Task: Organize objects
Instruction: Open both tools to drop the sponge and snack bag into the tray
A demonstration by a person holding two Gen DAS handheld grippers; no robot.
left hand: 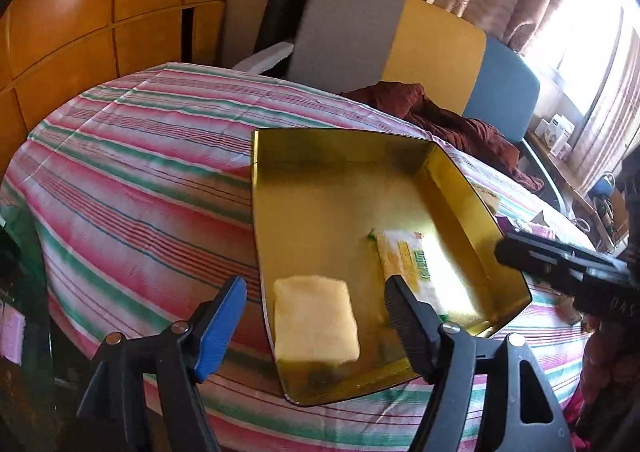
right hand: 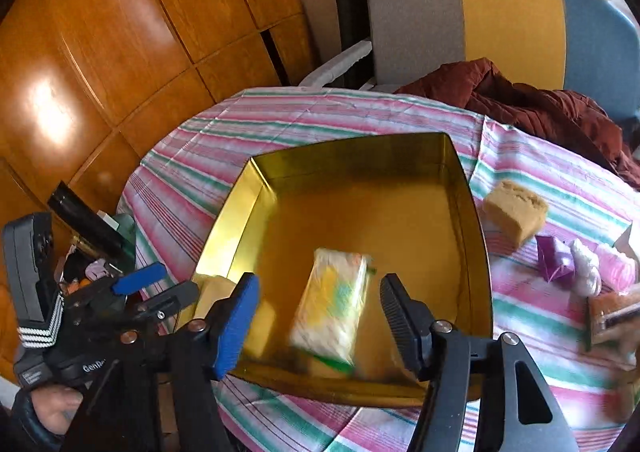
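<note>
Gold tray (left hand: 448, 180) near worktop's front edge holds yellow sponge (left hand: 316, 322) and tissue pack (right hand: 332, 316) (blurred); left tool (left hand: 312, 312) and right tool (right hand: 316, 316) both gaping, empty.

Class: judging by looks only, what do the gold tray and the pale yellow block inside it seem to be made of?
Gold tray: probably thin sheet metal with a glossy lacquer; its walls mirror the light. Pale yellow block: likely soft sponge or foam; matte, rounded edges.

Bright daylight from the window (left hand: 592, 64) at right, blown out white, glare patch on the wooden panels (right hand: 48, 108), sheen on the gold tray (left hand: 440, 180), tissue pack (right hand: 332, 312) motion-blurred, strong fisheye bending and dark corners at edges
</note>
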